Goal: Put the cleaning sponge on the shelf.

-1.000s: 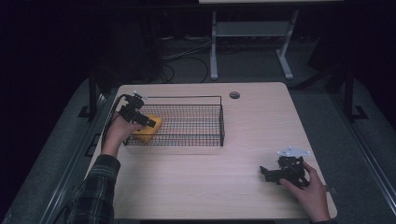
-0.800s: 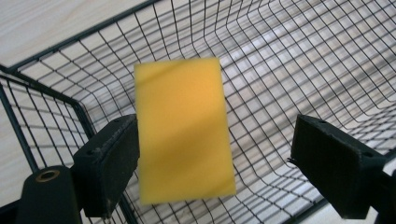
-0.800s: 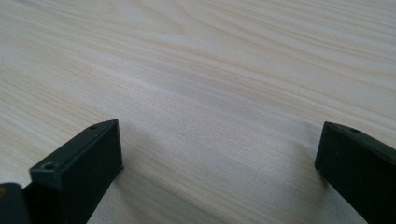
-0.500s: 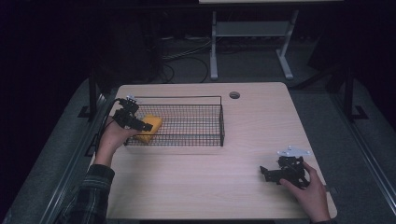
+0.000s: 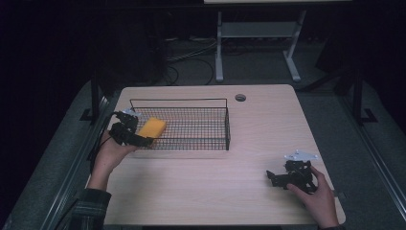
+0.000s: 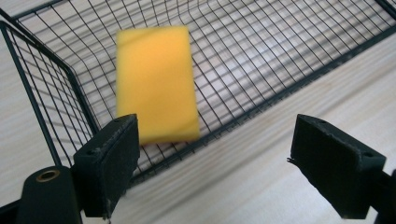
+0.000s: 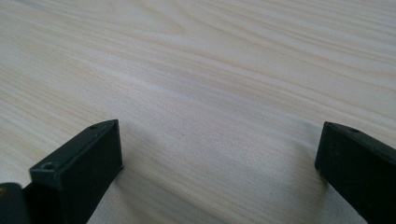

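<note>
Basket point(image 6: 261, 70) cut off by the left gripper view's top and right edges. Sponge point(image 6: 156, 84) slightly blurred. Floor beyond the desk point(image 5: 268, 129) too dark to read.

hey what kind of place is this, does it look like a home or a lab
Probably a lab or recording room, not a home: a bare wooden table in a dark room, cables on the floor behind it, and handheld grippers, left and right.

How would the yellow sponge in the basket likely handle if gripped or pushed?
The sponge looks like soft foam, so probably light and squashy under the jaws. It lies flat, a slab, so unlikely to roll or tip. On the basket mesh it may drag rather than slide.
</note>
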`<state>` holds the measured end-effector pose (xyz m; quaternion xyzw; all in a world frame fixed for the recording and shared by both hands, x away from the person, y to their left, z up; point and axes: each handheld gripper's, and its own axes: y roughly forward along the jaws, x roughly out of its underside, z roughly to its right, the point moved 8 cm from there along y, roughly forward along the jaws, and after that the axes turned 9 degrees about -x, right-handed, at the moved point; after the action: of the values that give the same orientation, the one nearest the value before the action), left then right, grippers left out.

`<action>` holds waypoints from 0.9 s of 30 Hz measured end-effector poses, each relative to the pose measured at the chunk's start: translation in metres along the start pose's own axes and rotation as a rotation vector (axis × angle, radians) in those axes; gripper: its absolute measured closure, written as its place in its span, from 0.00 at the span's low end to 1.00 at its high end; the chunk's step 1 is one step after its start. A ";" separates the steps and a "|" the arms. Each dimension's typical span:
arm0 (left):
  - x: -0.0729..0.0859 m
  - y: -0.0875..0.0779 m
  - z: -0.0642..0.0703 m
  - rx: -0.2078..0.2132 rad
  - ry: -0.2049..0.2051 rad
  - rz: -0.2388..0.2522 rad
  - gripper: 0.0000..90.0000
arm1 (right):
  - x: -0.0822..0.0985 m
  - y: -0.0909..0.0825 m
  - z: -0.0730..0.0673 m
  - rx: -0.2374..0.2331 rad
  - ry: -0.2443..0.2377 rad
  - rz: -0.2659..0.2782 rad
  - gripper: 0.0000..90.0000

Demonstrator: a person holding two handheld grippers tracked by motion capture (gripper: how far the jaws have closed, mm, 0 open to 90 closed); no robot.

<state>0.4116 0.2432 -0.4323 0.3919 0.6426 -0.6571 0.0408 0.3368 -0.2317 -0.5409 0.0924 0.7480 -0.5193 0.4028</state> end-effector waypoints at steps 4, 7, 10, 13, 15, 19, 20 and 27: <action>0.011 -0.005 0.006 -0.007 -0.003 0.020 0.17 | 0.000 0.000 0.000 0.000 0.000 0.000 0.00; 0.018 -0.007 0.010 -0.009 0.007 0.025 0.17 | 0.000 0.000 0.000 0.000 0.000 0.000 0.00; 0.026 -0.009 0.014 -0.021 0.010 0.034 0.17 | 0.000 0.000 0.000 0.000 0.001 0.000 0.00; 0.034 -0.010 0.020 -0.021 0.015 0.050 0.17 | 0.000 0.000 0.000 0.000 0.000 0.000 0.00; 0.040 -0.010 0.024 -0.023 0.023 0.060 0.17 | 0.000 0.000 0.000 0.000 0.001 0.000 0.00; 0.048 -0.008 0.031 -0.020 0.021 0.081 0.17 | 0.000 0.000 0.000 0.000 0.001 0.000 0.00; 0.050 -0.008 0.033 -0.017 0.020 0.086 0.17 | 0.000 0.000 0.000 0.000 0.001 0.000 0.00; 0.066 -0.003 0.041 -0.021 0.026 0.118 0.17 | 0.000 0.000 0.000 0.000 0.001 0.000 0.00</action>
<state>0.3453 0.2374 -0.4725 0.4371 0.6257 -0.6417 0.0754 0.3367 -0.2317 -0.5409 0.0926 0.7481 -0.5194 0.4024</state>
